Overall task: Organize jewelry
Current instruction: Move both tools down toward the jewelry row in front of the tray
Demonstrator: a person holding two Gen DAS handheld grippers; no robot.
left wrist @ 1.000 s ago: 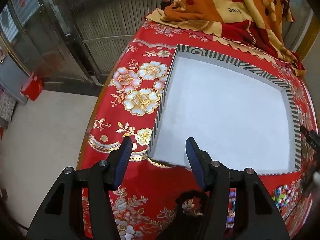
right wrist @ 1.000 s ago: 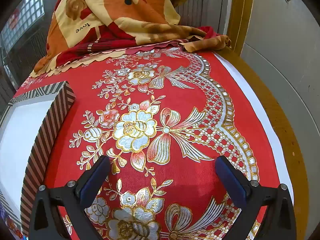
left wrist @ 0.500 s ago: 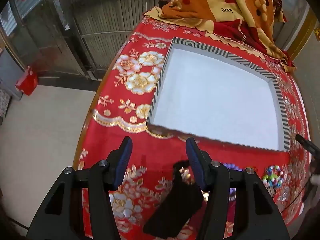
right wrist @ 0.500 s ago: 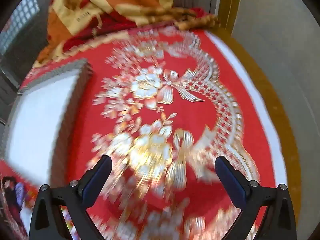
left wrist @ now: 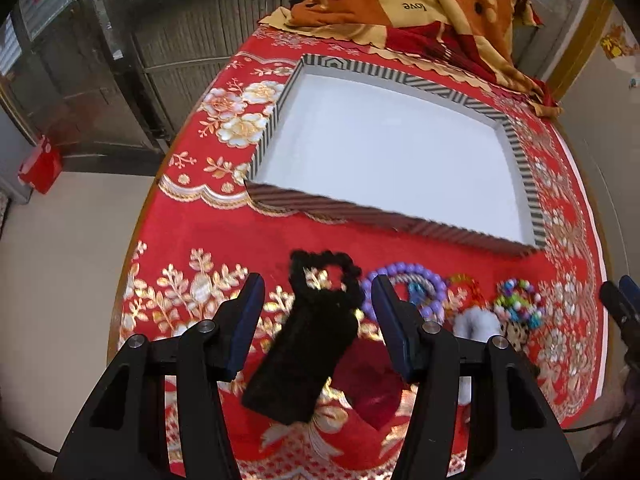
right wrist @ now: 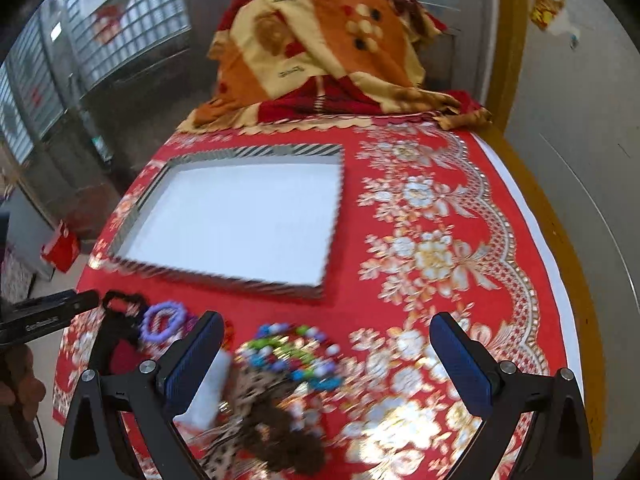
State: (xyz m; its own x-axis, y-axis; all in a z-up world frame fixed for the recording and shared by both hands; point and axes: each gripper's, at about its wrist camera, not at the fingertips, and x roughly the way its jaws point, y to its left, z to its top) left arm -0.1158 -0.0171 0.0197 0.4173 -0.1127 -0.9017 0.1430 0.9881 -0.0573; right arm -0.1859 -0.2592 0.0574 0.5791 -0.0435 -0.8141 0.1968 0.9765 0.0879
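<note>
The left gripper (left wrist: 318, 312), jaws wide and empty, hangs over the black beaded bracelet (left wrist: 324, 276), whose black tassel trails back towards the camera between the fingers. The purple bead bracelet (left wrist: 404, 284) and the multicoloured bead bracelet (right wrist: 292, 354) lie rightwards in a row before the empty striped tray (left wrist: 516, 148). The right gripper (right wrist: 326, 350), likewise wide and empty, is nearest the multicoloured one.

Left gripper (left wrist: 318, 312) points steeply downward, its two blue-padded fingers (left wrist: 250, 320) spread wide with nothing pressed between the pads; black arms fan out from the bottom of its own view; in the right wrist view its black body pokes in from the left edge, and part of a hand (right wrist: 20, 384) shows just below it at that edge. Right gripper (right wrist: 326, 360) angles downward too; its jaws stand wide apart, blue pads facing each other, gripping nothing; its tip peeks in at the right edge of the left wrist view.
</note>
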